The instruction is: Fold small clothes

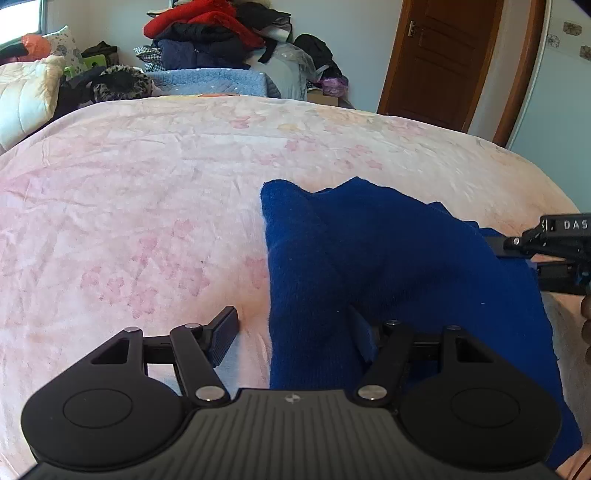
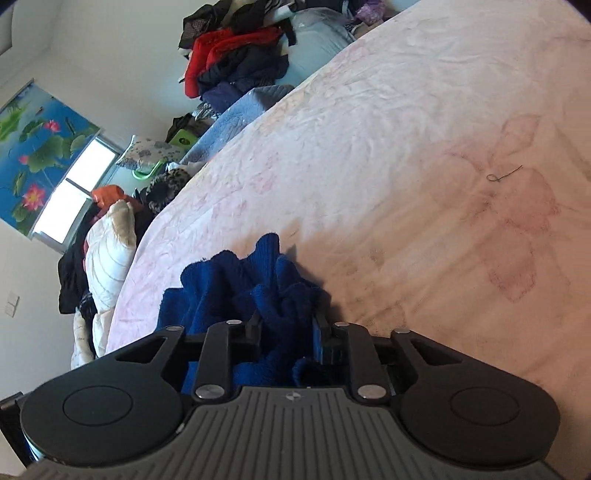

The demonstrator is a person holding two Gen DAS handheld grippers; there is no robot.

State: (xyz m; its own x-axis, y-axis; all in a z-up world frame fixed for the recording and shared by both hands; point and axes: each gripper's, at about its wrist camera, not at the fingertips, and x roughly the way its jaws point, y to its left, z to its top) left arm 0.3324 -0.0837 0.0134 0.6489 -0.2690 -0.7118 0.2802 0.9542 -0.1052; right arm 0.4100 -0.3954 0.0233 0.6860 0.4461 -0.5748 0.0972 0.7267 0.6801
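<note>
A clothes pile (image 1: 214, 33) heaps behind the blue garment (image 1: 388, 258) on the bedspread (image 1: 147, 184).

We can't really see the near end of the blue garment (image 1: 388, 258), it disappears under the left gripper (image 1: 295, 332) body, and that gripper's right-hand finger (image 1: 360, 332) is half buried in the cloth. The right gripper (image 1: 554, 240) gets cut off by the frame edge, only a few letters on it are readable. In the right wrist view, bunched fabric hides most of both fingers (image 2: 255, 328), so we can't tell if the pads actually press.
</note>
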